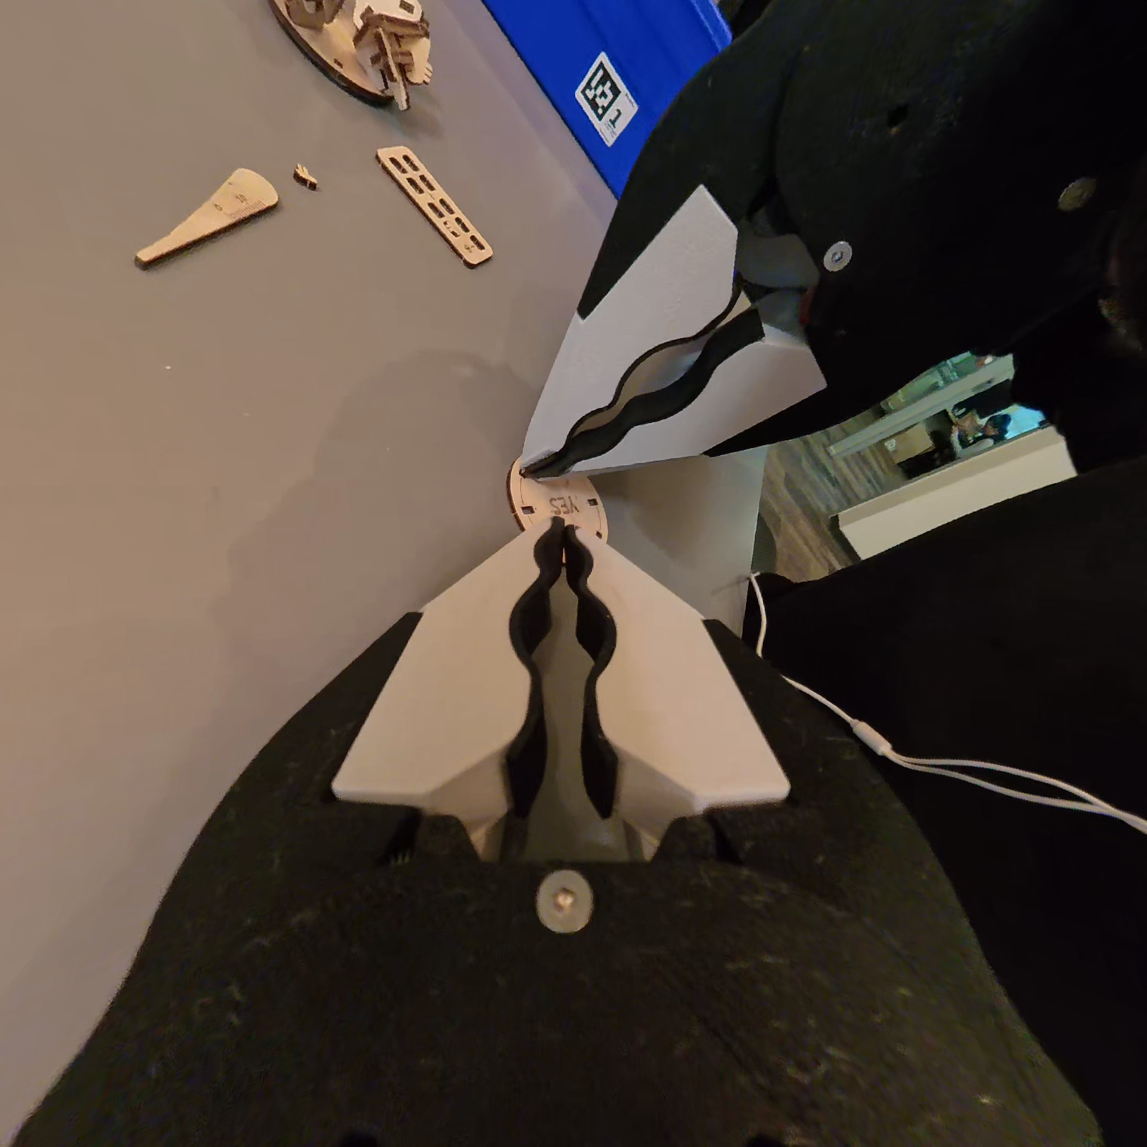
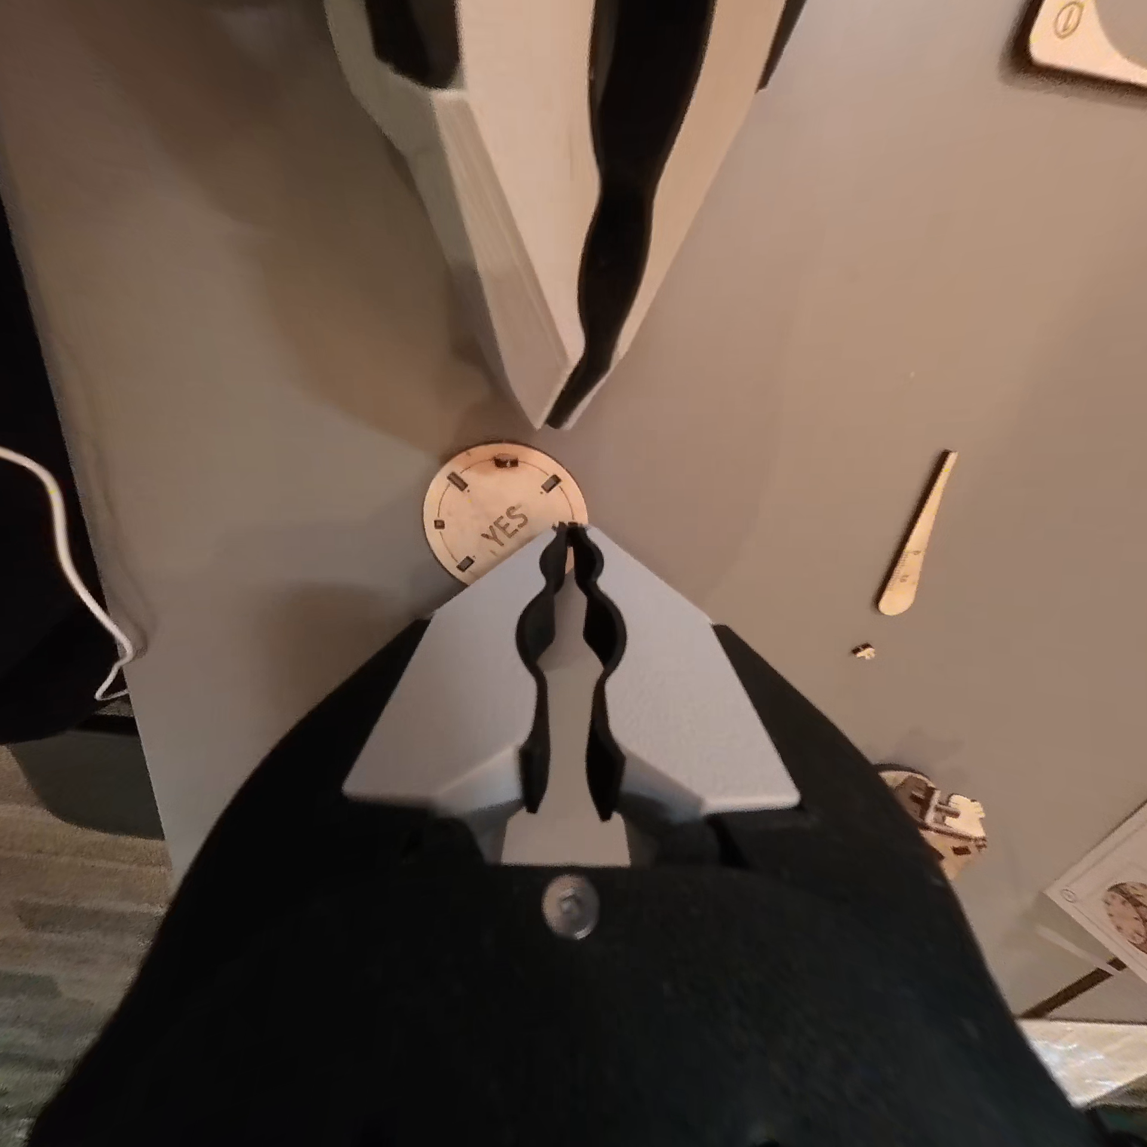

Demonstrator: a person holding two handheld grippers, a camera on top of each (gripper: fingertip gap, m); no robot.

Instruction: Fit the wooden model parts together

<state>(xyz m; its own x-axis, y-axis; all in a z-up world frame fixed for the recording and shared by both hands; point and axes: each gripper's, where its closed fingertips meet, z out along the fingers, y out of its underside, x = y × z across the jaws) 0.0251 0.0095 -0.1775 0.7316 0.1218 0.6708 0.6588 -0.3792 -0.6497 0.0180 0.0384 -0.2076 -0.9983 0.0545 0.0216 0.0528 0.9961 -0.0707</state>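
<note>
left tongs (image 1: 562, 527) pinched closed, empty, tips at the round wooden disc (image 2: 490, 503) | right tongs (image 2: 568, 530) closed on a tiny dark bit over the disc rim | disc lies near the table (image 1: 248, 434) edge | I'd press slow, keep it square

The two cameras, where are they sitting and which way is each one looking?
Left wrist view: sits on the left tongs, looking along them at a round wooden disc on the grey table; the right tongs reach in from above.
Right wrist view: sits on the right tongs, facing the opposite way.
Both show the disc, both shut tongs and the wedge-shaped wooden piece.
</note>
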